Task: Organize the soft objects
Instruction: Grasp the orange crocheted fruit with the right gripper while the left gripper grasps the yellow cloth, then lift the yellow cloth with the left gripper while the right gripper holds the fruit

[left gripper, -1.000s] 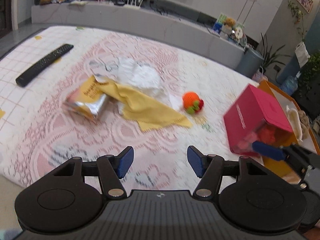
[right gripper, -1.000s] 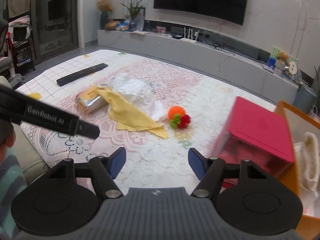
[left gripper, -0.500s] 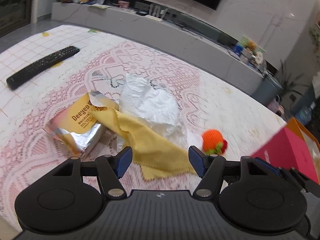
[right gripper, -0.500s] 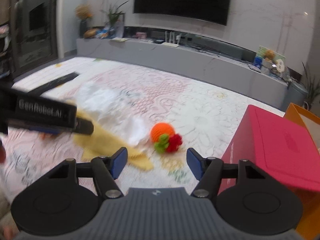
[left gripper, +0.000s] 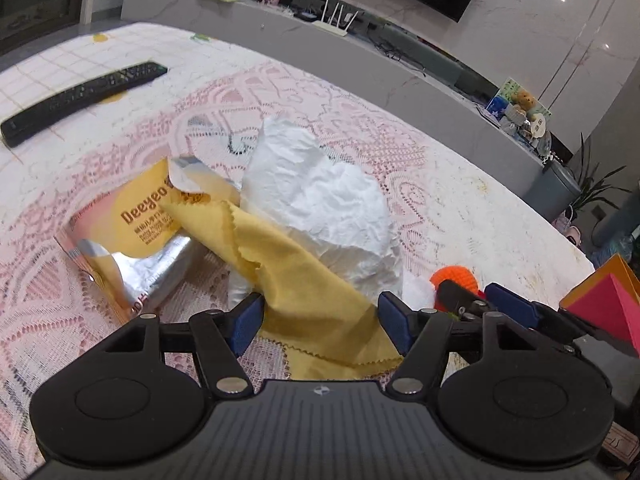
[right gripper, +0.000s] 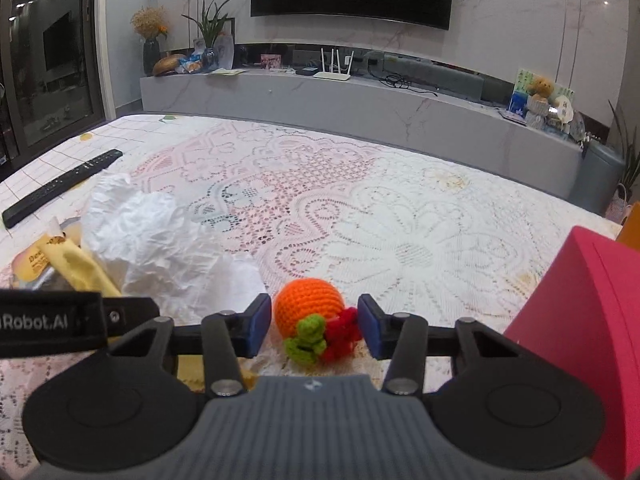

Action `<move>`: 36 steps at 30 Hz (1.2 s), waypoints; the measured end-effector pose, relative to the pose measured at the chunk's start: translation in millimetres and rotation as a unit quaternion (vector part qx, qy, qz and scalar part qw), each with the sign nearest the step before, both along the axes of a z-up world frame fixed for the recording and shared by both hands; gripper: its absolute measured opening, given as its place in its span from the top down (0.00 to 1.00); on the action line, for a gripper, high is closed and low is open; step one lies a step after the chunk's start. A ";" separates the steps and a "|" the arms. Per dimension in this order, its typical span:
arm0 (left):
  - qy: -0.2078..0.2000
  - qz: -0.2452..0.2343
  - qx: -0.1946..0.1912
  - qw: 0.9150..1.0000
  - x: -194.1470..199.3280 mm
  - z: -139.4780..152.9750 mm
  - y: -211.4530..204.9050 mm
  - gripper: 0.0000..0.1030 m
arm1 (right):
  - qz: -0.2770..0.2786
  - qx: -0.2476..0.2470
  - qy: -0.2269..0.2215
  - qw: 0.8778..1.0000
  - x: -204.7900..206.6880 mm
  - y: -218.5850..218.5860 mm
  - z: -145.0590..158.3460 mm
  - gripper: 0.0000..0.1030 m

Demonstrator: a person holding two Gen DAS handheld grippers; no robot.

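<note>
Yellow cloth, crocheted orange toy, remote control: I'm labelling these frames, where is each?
yellow cloth [left gripper: 304, 292], left wrist view, middle of the fabric.
crocheted orange toy [right gripper: 310, 306], right wrist view, orange body.
remote control [left gripper: 80, 100], left wrist view, keypad middle.

left tongs [left gripper: 320, 318]: now straddling yellow cloth [left gripper: 304, 280], lower centre | right tongs [right gripper: 309, 330]: closing around crochet orange [right gripper: 310, 308], not yet gripping

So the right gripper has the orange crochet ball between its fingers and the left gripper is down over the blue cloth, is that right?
Not quite: the cloth is yellow, not blue. The left wrist view shows the left gripper with its fingers either side of the yellow cloth. The rest holds: in the right wrist view the orange crochet ball sits between the fingers of the right gripper, whose jaws have just been closing.
</note>
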State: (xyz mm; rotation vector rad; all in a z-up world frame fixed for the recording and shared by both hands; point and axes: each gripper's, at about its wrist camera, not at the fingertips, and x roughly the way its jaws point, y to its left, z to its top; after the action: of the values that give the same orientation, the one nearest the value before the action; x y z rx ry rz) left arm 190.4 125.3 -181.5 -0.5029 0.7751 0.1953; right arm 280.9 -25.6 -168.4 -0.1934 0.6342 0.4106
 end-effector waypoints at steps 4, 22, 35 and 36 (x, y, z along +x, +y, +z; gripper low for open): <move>0.006 -0.008 0.009 1.000 0.0 -1.2 -0.5 0.49 | 0.009 -0.004 -0.004 1.000 -5.1 -1.7 -0.1 0.60; 0.027 -0.064 -0.002 0.998 -44.5 17.3 -7.7 0.91 | 0.020 0.003 0.012 1.000 -67.8 -22.3 20.9 1.00; 0.083 -0.092 0.090 0.988 -66.2 15.5 -22.7 0.96 | 0.027 0.003 0.011 1.000 -93.2 -29.9 18.4 0.91; 0.074 -0.103 0.086 0.988 -67.6 17.8 -23.8 0.96 | 0.029 0.003 0.012 1.000 -92.7 -28.9 18.3 0.90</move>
State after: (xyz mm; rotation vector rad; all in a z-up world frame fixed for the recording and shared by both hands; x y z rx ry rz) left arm 122.8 101.5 -163.7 -0.2445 0.9399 0.1073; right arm 188.2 -54.6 -150.0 -0.2020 0.6524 0.4704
